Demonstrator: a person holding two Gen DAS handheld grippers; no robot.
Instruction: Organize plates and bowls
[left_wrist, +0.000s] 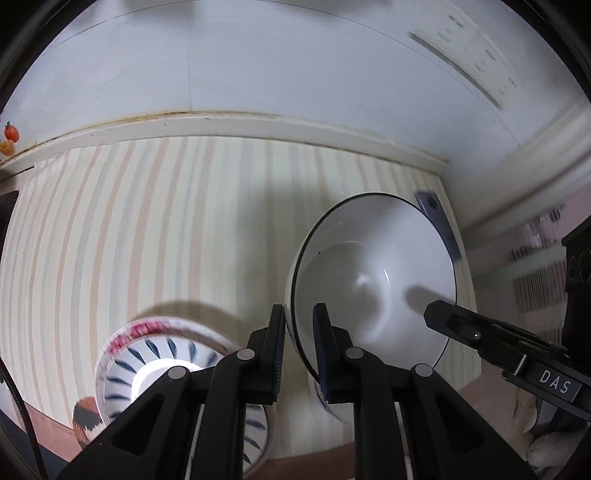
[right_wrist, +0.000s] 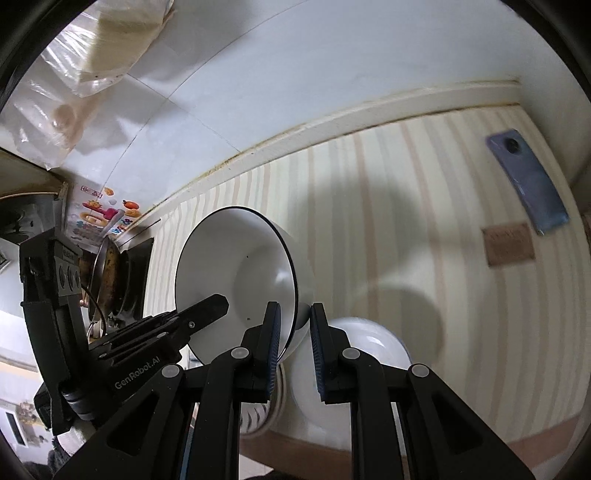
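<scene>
A white bowl with a thin dark rim (left_wrist: 373, 273) is held tilted above the striped table by both grippers. My left gripper (left_wrist: 299, 347) is shut on its near rim. My right gripper (right_wrist: 295, 347) is shut on the opposite rim of the same bowl (right_wrist: 236, 280). A bowl with blue dashes (left_wrist: 155, 365) sits in a red-patterned dish (left_wrist: 147, 328) at the lower left of the left wrist view. A second white bowl (right_wrist: 365, 343) stands on the table under my right gripper.
A blue phone (right_wrist: 528, 184) lies at the far right of the table, with a brown card (right_wrist: 509, 243) near it. A white wall runs behind the table. A pan and stove (right_wrist: 110, 280) stand at the left. A small patterned item (left_wrist: 86, 417) lies by the table edge.
</scene>
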